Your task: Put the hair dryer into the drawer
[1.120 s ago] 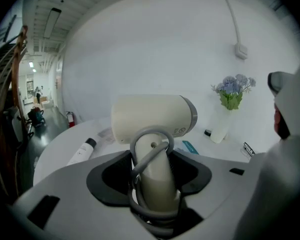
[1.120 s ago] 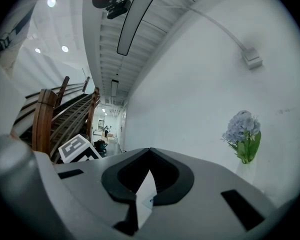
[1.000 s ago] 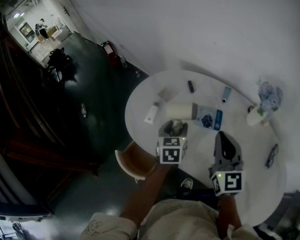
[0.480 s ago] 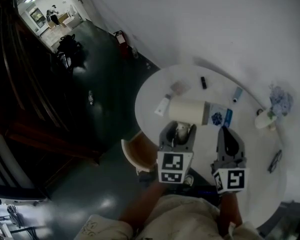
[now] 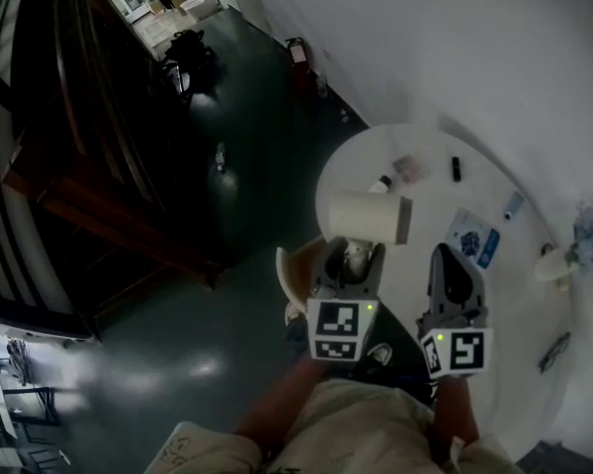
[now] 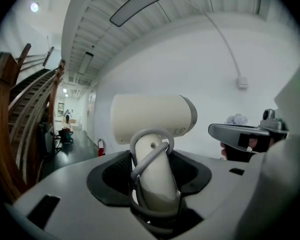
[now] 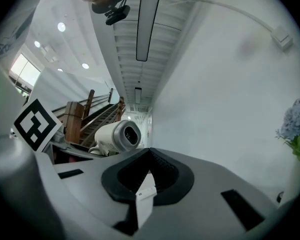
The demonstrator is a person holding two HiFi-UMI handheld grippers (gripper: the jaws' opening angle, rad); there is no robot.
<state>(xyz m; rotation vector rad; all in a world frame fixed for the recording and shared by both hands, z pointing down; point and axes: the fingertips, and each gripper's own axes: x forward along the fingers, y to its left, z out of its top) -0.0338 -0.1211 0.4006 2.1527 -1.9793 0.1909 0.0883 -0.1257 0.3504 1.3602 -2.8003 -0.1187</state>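
The white hair dryer [image 5: 366, 217] hangs in the air over the left edge of the round white table [image 5: 430, 191]. My left gripper [image 5: 351, 255] is shut on its handle. In the left gripper view the handle [image 6: 155, 176] stands between the jaws with the grey cord looped round it, and the barrel [image 6: 152, 119] lies crosswise above. My right gripper [image 5: 448, 265] is level beside it on the right, shut on a small white labelled piece [image 7: 146, 194]. From the right gripper view the dryer's [image 7: 117, 136] nozzle shows at the left. No drawer is in view.
On the table lie a blue and white packet [image 5: 474, 235], a small black stick [image 5: 456, 169], a tube [image 5: 514, 205] and a white cup [image 5: 553, 265] by pale flowers [image 5: 588, 235]. A wooden seat [image 5: 295, 270] stands below the table's left edge. A dark wooden staircase [image 5: 69, 146] fills the left.
The dryer has risen off the table in my left gripper and moved left, towards the table's edge. My right gripper has moved along with it. The head view has swung left.
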